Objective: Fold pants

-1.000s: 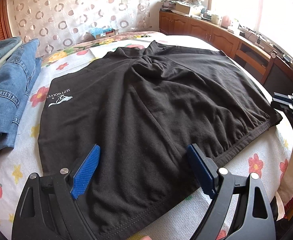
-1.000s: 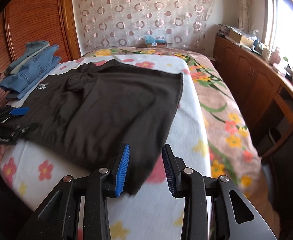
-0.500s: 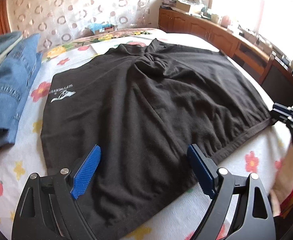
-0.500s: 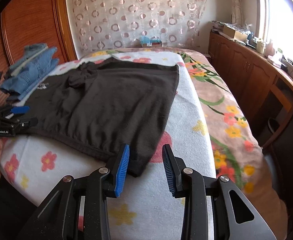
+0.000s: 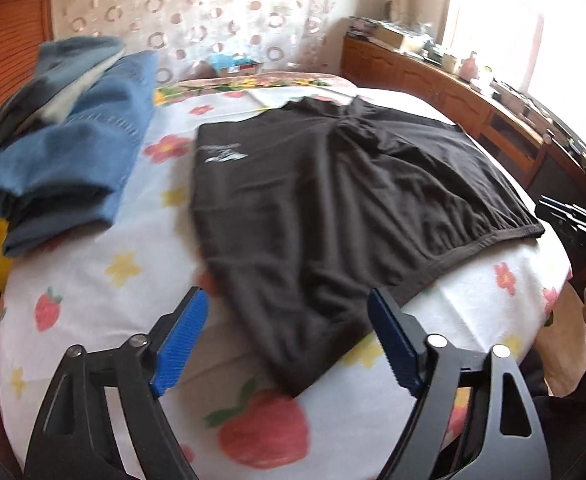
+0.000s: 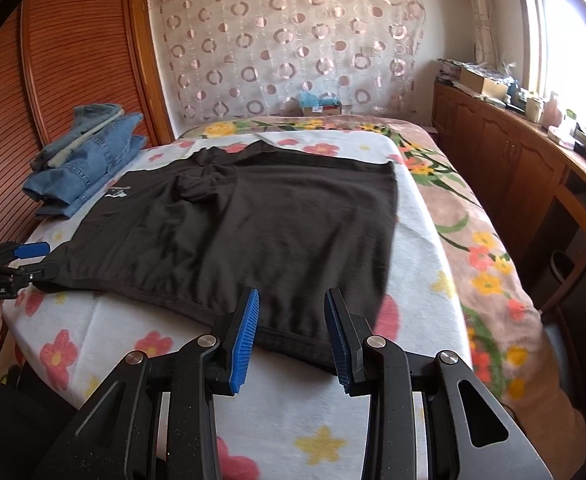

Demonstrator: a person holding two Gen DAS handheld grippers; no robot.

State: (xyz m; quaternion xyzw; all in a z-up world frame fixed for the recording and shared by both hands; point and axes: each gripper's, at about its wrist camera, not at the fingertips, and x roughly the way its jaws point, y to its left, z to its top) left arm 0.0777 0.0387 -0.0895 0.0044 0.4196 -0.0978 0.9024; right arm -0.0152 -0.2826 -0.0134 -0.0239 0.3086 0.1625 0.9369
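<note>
Lying flat and unfolded on the flowered bed (image 6: 433,240): black pants (image 6: 261,232), no fold made yet. Hovering with jaws wide, just closing slightly, nothing between: left gripper (image 5: 289,344), near pant corner just ahead. Hanging half-open, gripping nothing: right gripper (image 6: 291,336), waistband just ahead. Whole folding remaining.

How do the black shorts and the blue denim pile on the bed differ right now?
The black shorts lie spread out in one flat layer; the denim pile is folded and stacked. The shorts sit mid-bed by the near edge, the denim against the wooden panel. Both rest on the floral sheet.
</note>
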